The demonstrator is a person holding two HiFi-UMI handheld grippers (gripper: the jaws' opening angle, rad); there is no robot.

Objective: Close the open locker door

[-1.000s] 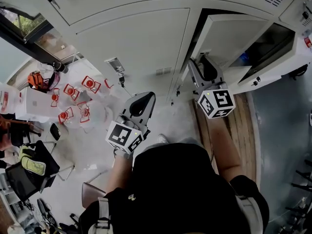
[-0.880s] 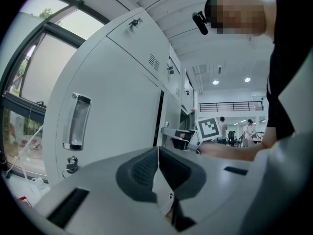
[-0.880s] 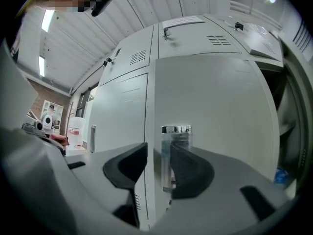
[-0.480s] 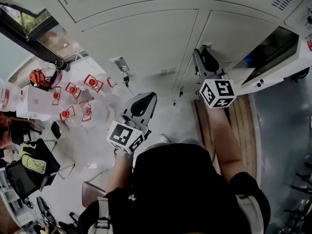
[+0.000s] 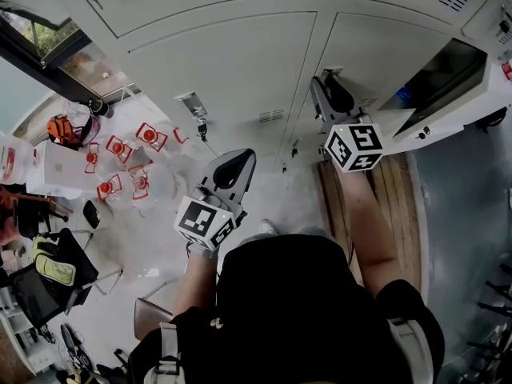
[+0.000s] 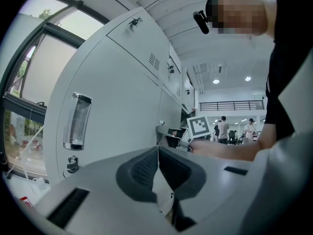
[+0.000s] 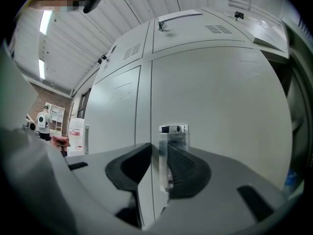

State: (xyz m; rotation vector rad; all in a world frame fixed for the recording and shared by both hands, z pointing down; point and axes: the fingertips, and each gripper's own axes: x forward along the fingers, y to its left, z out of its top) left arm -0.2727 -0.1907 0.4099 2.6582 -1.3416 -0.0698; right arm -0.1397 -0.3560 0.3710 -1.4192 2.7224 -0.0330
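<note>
1. Right gripper [image 5: 323, 86] is up at the locker door [image 5: 384, 50], arm stretched out, its marker cube [image 5: 354, 146] facing up at us.
2. From the right gripper's own view, the jaws are clenched on the door's clear handle [image 7: 172, 151]. The handle stands upright between the two dark pads, with the right pad [image 7: 188, 173] hard against it.
3. And the door itself [image 7: 220, 97]: it lies level with the doors around it, the seam down its left edge thin and straight, with no dark gap showing.
4. Left gripper [image 5: 238, 164] hangs lower and nearer the person's body, well apart from that door, with its nose pointed at the neighbouring locker [image 5: 232, 70].
5. Its own view settles it: the left gripper [image 6: 158, 152] is clenched, the pads meet at the tip and nothing is between them.
6. Ahead of it is the neighbour's handle [image 6: 77, 121], with a small lock [image 6: 72, 163] just beneath, both untouched.
7. Off to the right of the closed door, another compartment [image 5: 444, 74] stands open, dark inside.
</note>
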